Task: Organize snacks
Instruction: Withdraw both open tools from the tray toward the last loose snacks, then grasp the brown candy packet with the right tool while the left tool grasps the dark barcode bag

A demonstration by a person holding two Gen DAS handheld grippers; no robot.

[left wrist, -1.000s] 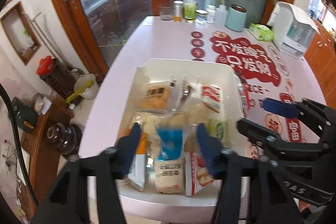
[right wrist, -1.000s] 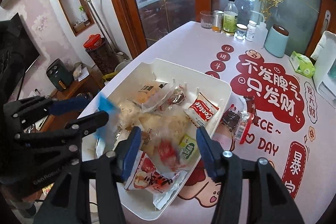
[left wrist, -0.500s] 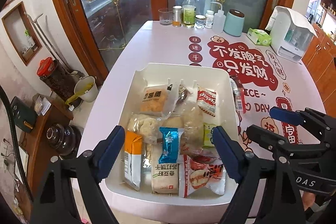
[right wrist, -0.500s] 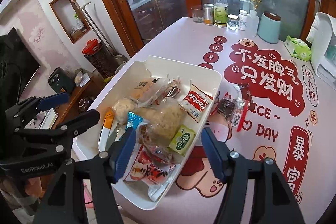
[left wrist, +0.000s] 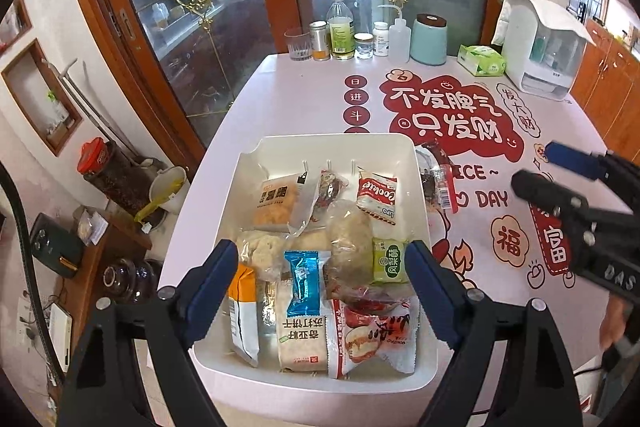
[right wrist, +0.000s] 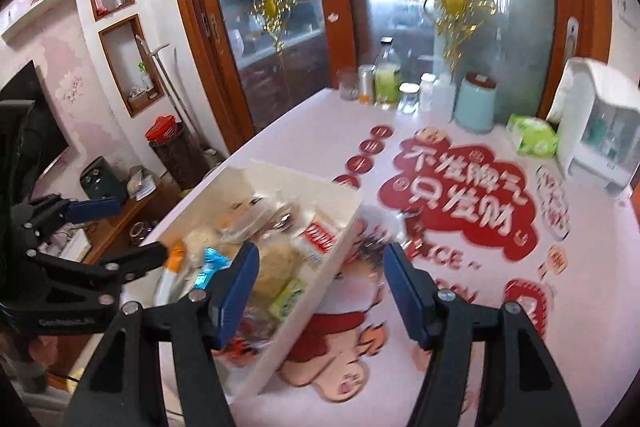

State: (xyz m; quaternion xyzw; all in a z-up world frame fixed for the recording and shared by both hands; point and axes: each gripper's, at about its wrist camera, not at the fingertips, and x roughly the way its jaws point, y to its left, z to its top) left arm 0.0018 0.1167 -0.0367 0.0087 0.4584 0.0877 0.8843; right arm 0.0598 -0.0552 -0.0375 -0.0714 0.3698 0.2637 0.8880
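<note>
A white bin (left wrist: 332, 140) at the table's near left corner holds several snack packets. Among them are a blue packet (left wrist: 306, 283), a red and white cookie pack (left wrist: 376, 195) and a small green packet (left wrist: 390, 261). My left gripper (left wrist: 320, 287) hovers over the bin's near end, open, with nothing between its fingers. My right gripper (right wrist: 322, 291) is open and empty above the bin's right wall (right wrist: 340, 251); in the left wrist view my right gripper (left wrist: 532, 165) is to the right of the bin. Two dark packets (left wrist: 436, 179) lie on the table beside the bin.
Bottles, jars and a teal canister (left wrist: 428, 39) line the table's far edge. A green tissue pack (left wrist: 480, 60) and a white appliance (left wrist: 540, 47) stand at the far right. A printed mat (left wrist: 452, 115) covers the table. The floor and a low cabinet lie beyond the left edge.
My left gripper spread wider and let go of the blue packet, which now lies in the bin. Both grippers pulled back, and the right one swung toward the right over the table.
</note>
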